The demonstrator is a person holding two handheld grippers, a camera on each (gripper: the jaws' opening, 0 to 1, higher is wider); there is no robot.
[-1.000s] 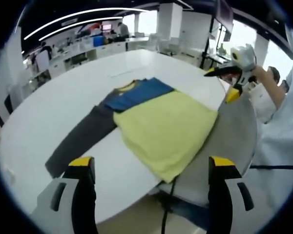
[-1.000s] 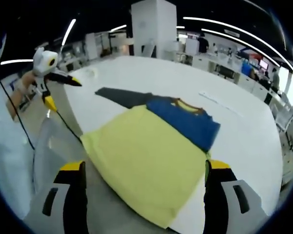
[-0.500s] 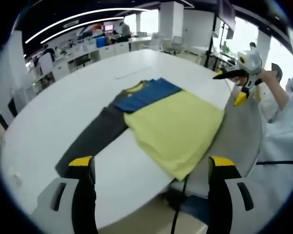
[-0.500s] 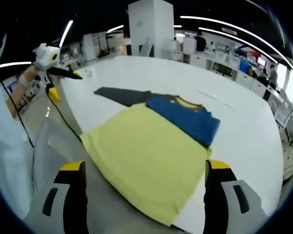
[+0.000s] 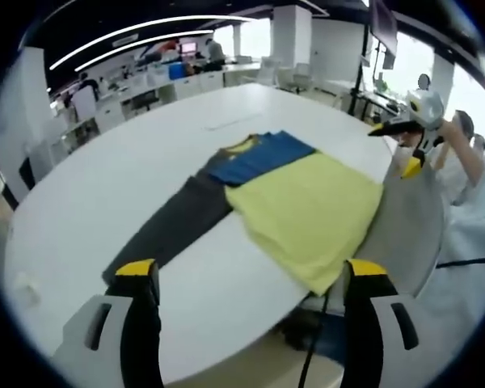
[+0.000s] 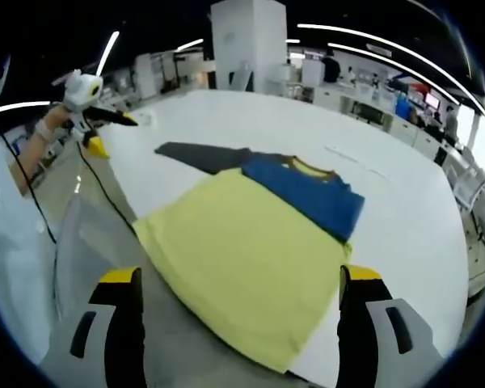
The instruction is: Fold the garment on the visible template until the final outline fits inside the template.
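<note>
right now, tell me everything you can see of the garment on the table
The garment is a soft knit top in pale yellow, blue and dark grey, with a yellow collar trim. It lies flat and partly folded on the white table; the yellow body is nearest, one corner hanging over the table edge. A dark grey sleeve stretches out flat to one side. Neither claw touches it.

Open-plan office or lab hall. Large white oval table (image 5: 105,194) in middle; rows of white desks (image 5: 158,81) with monitors (image 5: 187,47) and chairs behind. Long curved ceiling light strips (image 6: 364,36), white square pillar (image 6: 246,40), big windows (image 5: 404,56), people standing at far desks (image 6: 334,71).
</note>
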